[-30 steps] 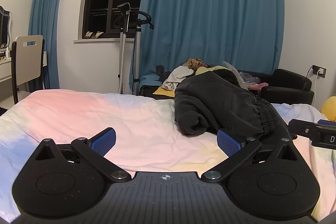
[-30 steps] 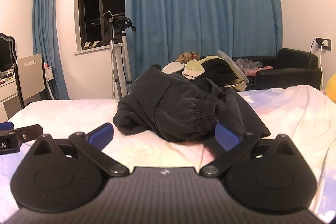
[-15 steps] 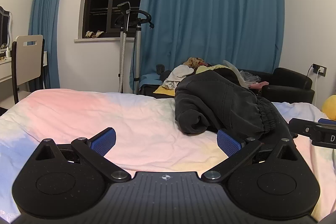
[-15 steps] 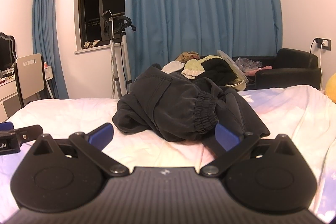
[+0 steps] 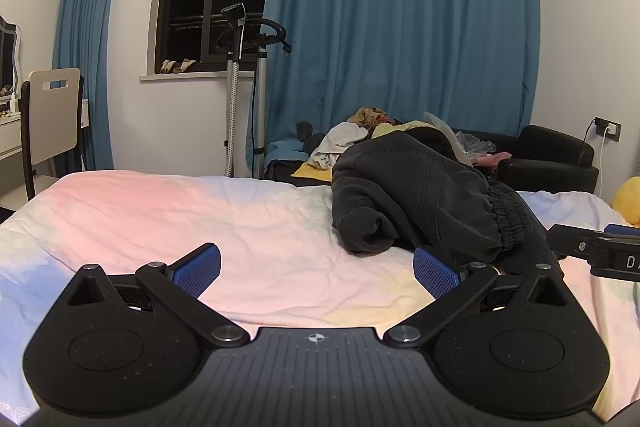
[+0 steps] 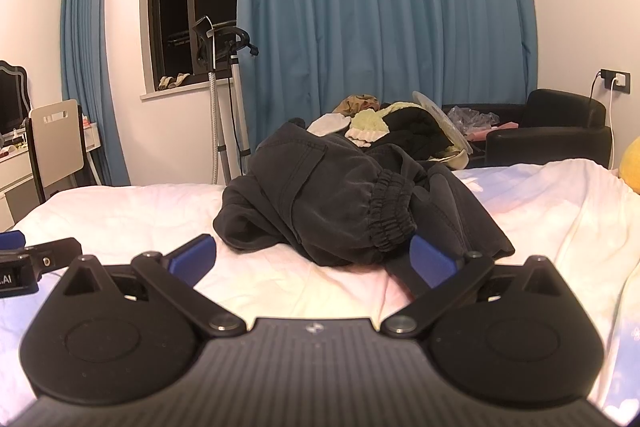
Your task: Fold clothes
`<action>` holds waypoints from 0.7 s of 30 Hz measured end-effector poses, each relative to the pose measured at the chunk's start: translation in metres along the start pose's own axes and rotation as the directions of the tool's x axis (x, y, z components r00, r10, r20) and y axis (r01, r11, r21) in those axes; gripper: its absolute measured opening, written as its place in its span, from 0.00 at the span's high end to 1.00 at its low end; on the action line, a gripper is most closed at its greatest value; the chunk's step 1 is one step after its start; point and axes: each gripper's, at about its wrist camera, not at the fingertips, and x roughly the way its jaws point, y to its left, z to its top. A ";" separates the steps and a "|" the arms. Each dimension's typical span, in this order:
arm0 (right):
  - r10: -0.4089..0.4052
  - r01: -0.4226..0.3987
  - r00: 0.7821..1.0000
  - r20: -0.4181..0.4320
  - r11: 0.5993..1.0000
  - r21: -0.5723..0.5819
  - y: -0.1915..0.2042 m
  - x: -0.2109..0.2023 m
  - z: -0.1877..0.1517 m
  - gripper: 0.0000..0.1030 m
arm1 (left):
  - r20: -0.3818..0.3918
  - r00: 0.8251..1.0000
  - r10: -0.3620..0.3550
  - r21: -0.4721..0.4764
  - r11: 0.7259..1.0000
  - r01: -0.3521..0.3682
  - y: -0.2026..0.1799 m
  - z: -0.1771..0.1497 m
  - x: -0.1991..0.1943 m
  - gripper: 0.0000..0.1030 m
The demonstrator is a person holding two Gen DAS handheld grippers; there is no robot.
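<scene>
A crumpled pair of dark grey trousers (image 5: 428, 199) with an elastic waistband lies bunched on the pastel bedsheet (image 5: 200, 223). My left gripper (image 5: 316, 271) is open above the sheet, its right fingertip just short of the trousers' near edge, nothing between the pads. In the right wrist view the same trousers (image 6: 320, 195) lie straight ahead, and my right gripper (image 6: 314, 259) is open with the heap's near edge between and just beyond its blue pads. Each gripper shows at the edge of the other's view: the right gripper (image 5: 600, 251) and the left gripper (image 6: 24, 259).
Behind the bed a pile of mixed clothes (image 5: 360, 135) lies before the blue curtain (image 5: 400, 27). A garment steamer stand (image 5: 240, 67) is by the window, a black armchair (image 5: 552, 155) at right, a chair (image 5: 52, 115) at left, a yellow cushion (image 5: 628, 195) on the far right.
Both views have crept very slightly; the trousers and both grippers keep nearly the same places, and both stay open.
</scene>
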 end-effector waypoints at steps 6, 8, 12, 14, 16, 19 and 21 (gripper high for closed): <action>-0.003 0.003 1.000 -0.002 1.000 0.001 0.001 -0.002 -0.002 0.00 | -0.004 1.000 -0.001 0.007 1.000 0.001 -0.001 -0.001 -0.001 0.00; -0.004 0.004 1.000 -0.006 1.000 0.002 0.000 -0.002 -0.002 0.00 | -0.007 1.000 0.000 0.008 1.000 0.001 -0.001 -0.001 -0.001 0.00; -0.006 0.006 1.000 -0.021 1.000 0.002 0.000 0.000 -0.004 0.00 | -0.014 1.000 0.002 0.009 1.000 -0.002 -0.002 -0.002 0.000 0.00; -0.006 0.006 0.999 -0.032 1.000 0.000 0.000 0.002 -0.004 0.00 | -0.015 1.000 0.002 0.009 1.000 -0.002 -0.003 -0.002 -0.001 0.00; -0.005 0.005 0.999 -0.042 1.000 0.003 0.000 0.003 -0.005 0.00 | -0.018 1.000 0.003 0.009 1.000 -0.003 -0.003 -0.002 0.000 0.00; -0.009 0.009 0.999 -0.053 1.000 0.005 -0.001 0.005 -0.006 0.00 | -0.021 1.000 0.001 0.012 1.000 -0.001 -0.003 -0.002 0.000 0.00; -0.012 0.013 0.998 -0.059 1.000 0.012 -0.002 0.006 -0.006 0.00 | -0.022 1.000 0.000 0.017 1.000 0.000 -0.004 -0.002 0.000 0.00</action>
